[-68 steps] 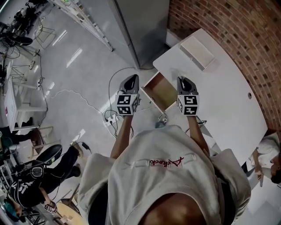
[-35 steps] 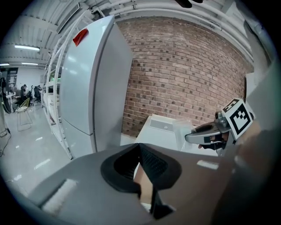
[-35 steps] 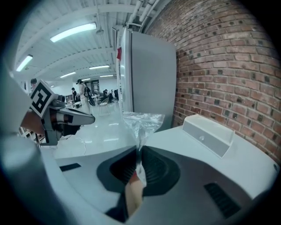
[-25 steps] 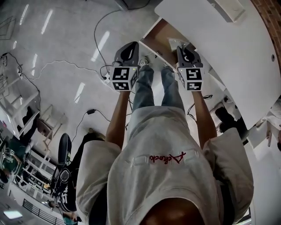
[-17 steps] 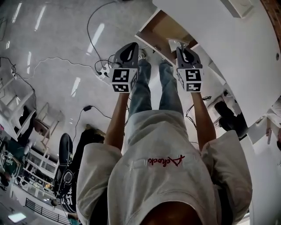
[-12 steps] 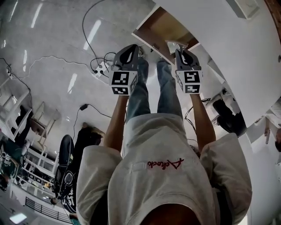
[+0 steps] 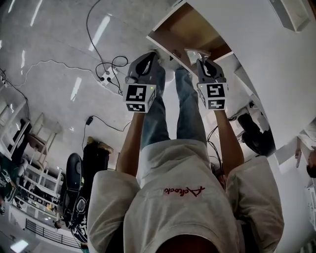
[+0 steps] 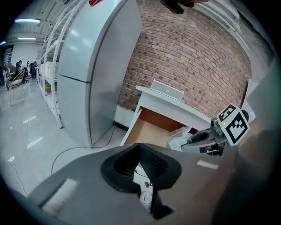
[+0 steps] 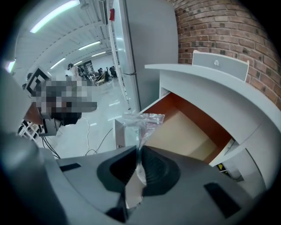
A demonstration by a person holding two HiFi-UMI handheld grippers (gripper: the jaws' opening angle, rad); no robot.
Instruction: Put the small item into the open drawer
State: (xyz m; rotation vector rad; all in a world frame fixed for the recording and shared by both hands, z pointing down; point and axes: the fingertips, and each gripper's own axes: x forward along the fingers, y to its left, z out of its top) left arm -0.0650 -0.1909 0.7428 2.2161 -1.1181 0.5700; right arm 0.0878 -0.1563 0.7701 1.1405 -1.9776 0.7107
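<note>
My right gripper [image 7: 201, 57] is shut on a small clear plastic bag [image 7: 196, 51], just at the front edge of the open wooden drawer [image 7: 192, 27]. In the right gripper view the bag [image 9: 140, 122] sticks up from between the pads of that gripper [image 9: 138, 165], in front of the drawer's bare inside [image 9: 189, 132]. My left gripper [image 7: 150, 58] hangs to the left of the drawer, level with the right one. In its own view the left gripper [image 8: 139, 157] has its jaws together with nothing in them, and the drawer [image 8: 147, 132] lies ahead.
The drawer belongs to a white desk [image 7: 256, 44] against a brick wall [image 8: 193, 57], with a white box [image 7: 296, 12] on top. A grey cabinet [image 8: 92, 74] stands left of the desk. A power strip and cables [image 7: 106, 76] lie on the floor. My legs [image 7: 185, 99] are under the grippers.
Both grippers have come forward to the drawer's front, side by side. The bag stays pinched in the right gripper and now sits at the drawer's front edge.
</note>
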